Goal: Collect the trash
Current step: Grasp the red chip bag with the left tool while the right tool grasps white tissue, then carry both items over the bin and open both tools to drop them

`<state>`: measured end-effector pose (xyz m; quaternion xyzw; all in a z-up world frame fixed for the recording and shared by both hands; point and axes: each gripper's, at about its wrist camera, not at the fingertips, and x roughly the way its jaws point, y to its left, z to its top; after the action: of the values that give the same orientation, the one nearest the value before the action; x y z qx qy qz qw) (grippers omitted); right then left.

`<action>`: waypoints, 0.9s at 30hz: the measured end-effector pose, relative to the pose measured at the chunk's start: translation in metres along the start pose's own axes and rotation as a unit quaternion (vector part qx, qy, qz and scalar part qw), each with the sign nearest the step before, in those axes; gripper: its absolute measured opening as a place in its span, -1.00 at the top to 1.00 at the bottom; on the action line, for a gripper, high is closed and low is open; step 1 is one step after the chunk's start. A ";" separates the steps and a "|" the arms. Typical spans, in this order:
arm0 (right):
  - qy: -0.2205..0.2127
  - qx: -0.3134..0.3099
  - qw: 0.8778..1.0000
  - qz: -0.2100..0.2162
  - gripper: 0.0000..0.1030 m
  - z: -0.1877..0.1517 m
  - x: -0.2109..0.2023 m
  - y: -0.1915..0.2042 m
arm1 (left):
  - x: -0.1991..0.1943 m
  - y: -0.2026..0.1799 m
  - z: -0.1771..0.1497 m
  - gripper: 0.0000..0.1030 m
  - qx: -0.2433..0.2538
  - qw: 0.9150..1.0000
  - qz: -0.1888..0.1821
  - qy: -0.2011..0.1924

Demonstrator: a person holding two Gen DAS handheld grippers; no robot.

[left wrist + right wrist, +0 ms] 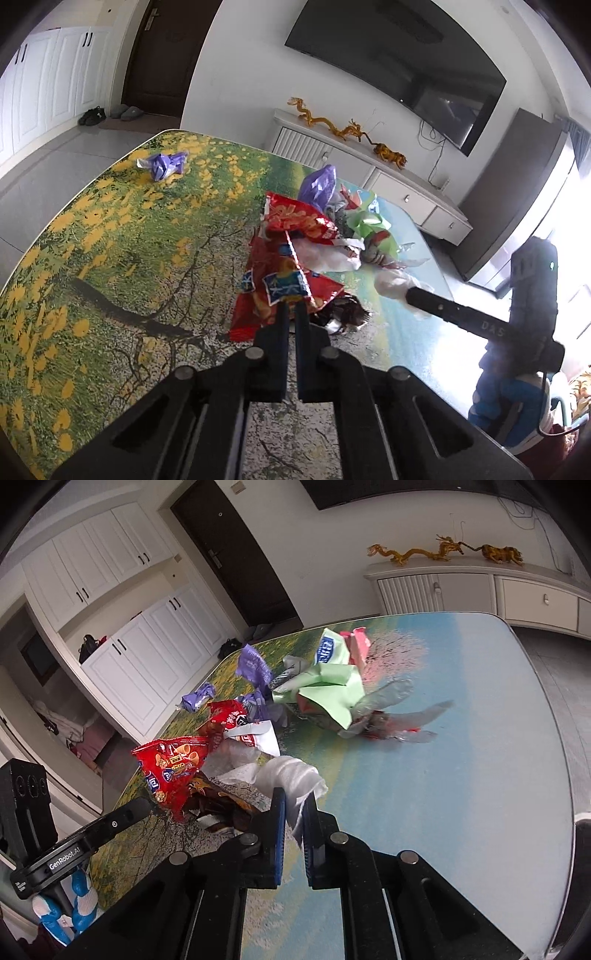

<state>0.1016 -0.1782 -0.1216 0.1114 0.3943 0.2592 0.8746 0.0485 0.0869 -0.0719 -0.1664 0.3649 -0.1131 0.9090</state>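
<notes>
Both grippers pinching trash from the pile

Left gripper (292,308) clamps the red snack bag (291,291); right gripper (294,805) nips the white tissue (291,775), mid-frame on the worktop (461,775). Next, I'd judge: lift both clear.

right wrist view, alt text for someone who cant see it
The right claw is shut on a crumpled white tissue at the near edge of a wrapper pile on a landscape-print table. The left claw pinches a red snack bag.
</notes>
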 end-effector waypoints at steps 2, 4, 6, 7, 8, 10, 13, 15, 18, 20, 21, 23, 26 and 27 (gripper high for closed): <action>-0.004 0.002 1.000 -0.002 0.84 -0.002 -0.007 -0.001 | -0.006 0.000 0.000 0.94 -0.005 1.000 0.003 -0.002; -0.010 0.005 1.000 -0.002 0.84 -0.003 -0.014 -0.002 | -0.013 0.000 0.002 0.86 -0.008 1.000 0.004 -0.006; -0.015 0.007 1.000 -0.001 0.84 -0.003 -0.019 -0.002 | -0.017 0.000 0.005 0.27 -0.011 1.000 0.007 -0.011; -0.017 0.007 1.000 -0.001 0.84 -0.004 -0.021 -0.002 | -0.020 0.001 0.008 0.09 -0.014 1.000 0.015 -0.020; -0.020 0.008 1.000 0.000 0.84 -0.004 -0.023 -0.005 | -0.021 0.001 0.009 -0.01 -0.014 0.999 0.019 -0.025; -0.024 0.010 1.000 0.000 0.84 -0.004 -0.027 -0.005 | -0.019 0.002 0.016 -0.01 -0.014 0.999 0.025 -0.027; -0.028 0.012 1.000 -0.002 0.84 -0.005 -0.030 -0.006 | -0.007 0.004 0.025 -0.01 -0.012 0.999 0.038 -0.026; -0.031 0.013 0.999 -0.005 0.84 -0.005 -0.033 -0.007 | 0.007 0.005 0.032 -0.01 -0.013 0.999 0.040 -0.018; -0.036 0.016 0.999 -0.009 0.84 -0.007 -0.037 -0.011 | 0.027 0.007 0.039 0.25 -0.014 0.998 0.054 -0.003; -0.040 0.019 0.999 -0.012 0.84 -0.007 -0.041 -0.014 | 0.036 0.010 0.039 0.65 -0.020 0.998 0.059 0.009; -0.042 0.020 0.999 -0.014 0.84 -0.007 -0.043 -0.016 | 0.036 0.012 0.039 0.73 -0.028 0.998 0.059 0.007; -0.048 0.022 0.998 -0.015 0.84 -0.007 -0.047 -0.019 | 0.029 0.014 0.041 0.81 -0.033 0.997 0.065 -0.006; -0.059 0.032 0.998 -0.014 0.84 -0.007 -0.054 -0.024 | 0.012 0.010 0.049 0.84 -0.031 0.997 0.066 -0.027; -0.063 0.035 0.997 -0.013 0.84 -0.007 -0.057 -0.026 | 0.005 0.007 0.052 0.84 -0.028 0.997 0.065 -0.034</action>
<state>0.0744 -0.2304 -0.1007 0.1530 0.3488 0.2257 0.8966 0.0892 0.1032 -0.0430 -0.1717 0.3471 -0.0375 0.9212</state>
